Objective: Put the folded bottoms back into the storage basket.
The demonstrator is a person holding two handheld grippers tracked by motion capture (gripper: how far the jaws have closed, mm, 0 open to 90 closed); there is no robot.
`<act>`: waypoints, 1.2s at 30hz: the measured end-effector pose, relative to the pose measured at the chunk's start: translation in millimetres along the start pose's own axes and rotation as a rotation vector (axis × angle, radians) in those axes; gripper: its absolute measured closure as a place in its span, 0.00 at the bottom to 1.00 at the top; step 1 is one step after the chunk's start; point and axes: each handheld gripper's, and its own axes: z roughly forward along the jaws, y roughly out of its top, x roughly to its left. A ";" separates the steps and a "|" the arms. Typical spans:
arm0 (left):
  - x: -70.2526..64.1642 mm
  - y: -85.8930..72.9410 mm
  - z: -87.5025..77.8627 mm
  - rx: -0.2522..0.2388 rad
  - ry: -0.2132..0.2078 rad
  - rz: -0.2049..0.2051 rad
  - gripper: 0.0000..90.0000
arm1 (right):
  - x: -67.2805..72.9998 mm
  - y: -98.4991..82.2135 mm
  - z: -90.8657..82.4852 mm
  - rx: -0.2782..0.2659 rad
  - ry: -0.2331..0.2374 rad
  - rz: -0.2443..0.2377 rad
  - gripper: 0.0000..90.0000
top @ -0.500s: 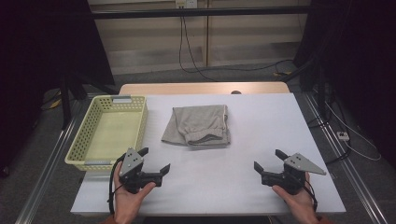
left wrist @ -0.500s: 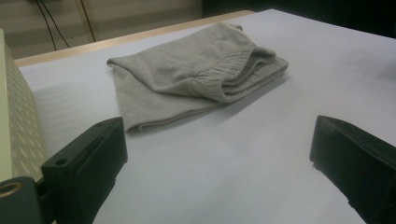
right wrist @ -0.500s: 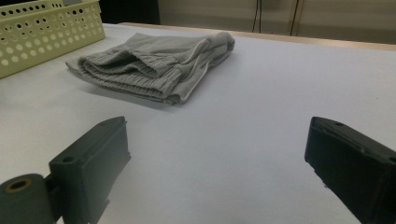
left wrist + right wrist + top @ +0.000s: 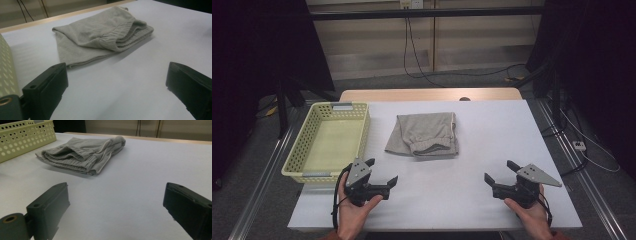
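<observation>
Where the high view looks down on the scene, a white table (image 4: 472,150) with a bare wooden strip along its far edge stands on a grey floor, with dark curtains at both sides and black cables trailing along the pale back wall. A folded grey garment (image 4: 424,134) lies near the middle of the table, its ribbed waistband turned toward the person. Just beside it, at the left edge, sits a pale yellow perforated basket (image 4: 298,159) (nothing visible inside it).

At the near edge, well apart from the garment, the left gripper (image 4: 381,174) is held in the left hand (image 4: 354,212) with its jaws spread wide and nothing between them. The right gripper (image 4: 501,171), held in the right hand (image 4: 529,215), is likewise wide open and holds nothing; a grey three-cornered plate sits on top of it. Both point toward the table's centre.

Whether either gripper rests on the table or hangs just above it cannot be told. Both forearms are cut off by the bottom edge, and the room beyond the curtains is too dark to make out.
</observation>
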 end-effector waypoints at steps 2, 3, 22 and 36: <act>-1.0 0.6 1.5 0.004 -0.002 0.002 0.05 | 0.1 -0.3 0.1 0.003 0.001 -0.001 0.07; -1.3 0.8 2.3 0.007 -0.001 0.002 0.05 | 0.1 -0.4 0.0 0.003 0.002 0.002 0.07; -4.3 10.2 9.4 0.025 -0.021 0.012 0.05 | 1.0 0.0 1.8 0.011 -0.002 -0.006 0.07; -2.8 24.1 17.3 0.014 -0.031 0.007 0.05 | 2.1 0.5 1.7 0.004 -0.004 -0.006 0.07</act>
